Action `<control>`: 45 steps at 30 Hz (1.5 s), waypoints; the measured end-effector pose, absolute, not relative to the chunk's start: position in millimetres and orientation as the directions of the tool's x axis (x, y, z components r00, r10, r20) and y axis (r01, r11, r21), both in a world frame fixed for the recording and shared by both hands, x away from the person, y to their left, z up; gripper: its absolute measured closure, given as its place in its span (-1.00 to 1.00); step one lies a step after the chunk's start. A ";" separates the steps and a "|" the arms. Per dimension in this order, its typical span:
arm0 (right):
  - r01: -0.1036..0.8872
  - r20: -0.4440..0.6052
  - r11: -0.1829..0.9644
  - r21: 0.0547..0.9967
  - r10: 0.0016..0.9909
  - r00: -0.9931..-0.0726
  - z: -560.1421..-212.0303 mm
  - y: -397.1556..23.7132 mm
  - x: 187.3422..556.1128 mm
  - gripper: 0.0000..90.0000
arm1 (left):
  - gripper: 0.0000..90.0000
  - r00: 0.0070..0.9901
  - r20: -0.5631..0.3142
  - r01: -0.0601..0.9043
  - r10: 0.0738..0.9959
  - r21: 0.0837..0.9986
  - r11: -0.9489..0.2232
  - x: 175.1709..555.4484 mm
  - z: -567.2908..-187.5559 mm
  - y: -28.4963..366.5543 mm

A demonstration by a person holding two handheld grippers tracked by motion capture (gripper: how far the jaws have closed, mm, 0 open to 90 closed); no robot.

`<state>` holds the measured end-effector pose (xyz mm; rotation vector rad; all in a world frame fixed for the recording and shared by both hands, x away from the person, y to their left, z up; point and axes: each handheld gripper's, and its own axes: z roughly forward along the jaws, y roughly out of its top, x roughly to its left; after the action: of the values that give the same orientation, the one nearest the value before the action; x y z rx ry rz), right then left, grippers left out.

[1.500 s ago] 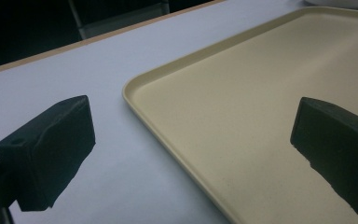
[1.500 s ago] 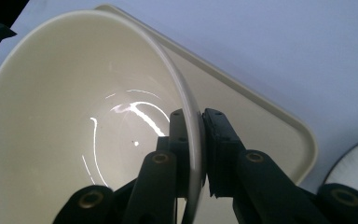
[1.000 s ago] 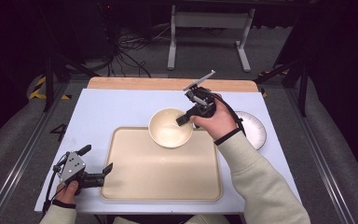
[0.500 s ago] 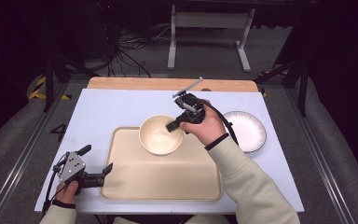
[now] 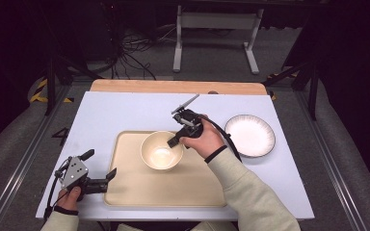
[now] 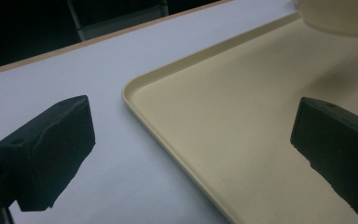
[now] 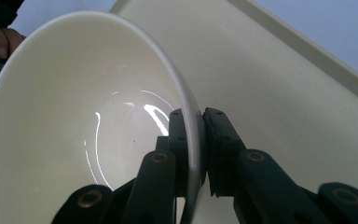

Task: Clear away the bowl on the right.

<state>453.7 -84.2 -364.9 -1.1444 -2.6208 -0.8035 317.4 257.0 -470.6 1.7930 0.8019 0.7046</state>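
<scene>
The glossy cream ceramic bowl point(image 5: 161, 150) sits over the far half of the flat beige plastic tray point(image 5: 139, 192), which lies on the pale lavender-white table top point(image 5: 106, 115) with its wooden far edge. In the high view the right gripper point(image 5: 172, 142), black and held in the person's right hand point(image 5: 203, 139), meets the bowl at its right rim, the side towards the white round plate with a dark rim point(image 5: 249, 135), which lies well apart on the table. In the right gripper view the jaws are nearly closed and pinch the bowl's thin wall point(image 7: 193, 135): one pad lies inside the bowl against the shiny inner surface, the other outside, and the rim runs straight up between them. From there the bowl point(image 7: 84, 121) looks tilted, its opening turned towards the camera's left; whether its foot touches the tray I cannot tell.

The left gripper point(image 5: 99, 168), in the person's left hand point(image 5: 70, 195), rests low at the near left corner of the tray, well apart from the bowl. Its jaws stand wide open with nothing between them; in the left gripper view one black pad point(image 6: 51, 149) hangs over the table and the other over the tray point(image 6: 242, 140), straddling the tray's raised edge.

No brand, label or writing can be read on the bowl, tray, plate or grippers.
</scene>
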 end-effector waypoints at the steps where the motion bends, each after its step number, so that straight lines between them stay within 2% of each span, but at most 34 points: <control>1: 0.721 0.357 0.560 0.408 0.629 -0.691 -364.9 -84.2 453.7 0.82 | -0.99 0.609 0.099 0.199 0.787 0.941 -0.273 317.4 -470.6 257.0; 16: 0.739 0.344 0.577 0.348 0.654 -0.674 -396.6 -83.1 455.3 0.81 | -0.99 0.610 0.100 0.198 0.786 0.941 -0.274 317.3 -470.6 257.0; 30: 0.742 0.325 0.588 0.322 0.668 -0.670 -409.9 -84.4 457.5 0.79 | -0.99 0.611 0.105 0.196 0.785 0.940 -0.278 317.1 -470.6 256.7; 37: 0.758 0.355 0.571 0.314 0.670 -0.652 -417.0 -88.4 460.8 0.81 | -0.99 0.610 0.103 0.197 0.785 0.941 -0.277 316.9 -470.7 256.5; 45: 0.741 0.325 0.570 0.355 0.668 -0.669 -415.2 -93.4 459.0 0.60 | -0.99 0.612 0.103 0.203 0.784 0.938 -0.281 318.0 -470.3 256.9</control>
<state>459.0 -93.4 -415.2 -1.1956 -2.6444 -0.7063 318.0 256.9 -470.3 1.8036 0.8000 0.7033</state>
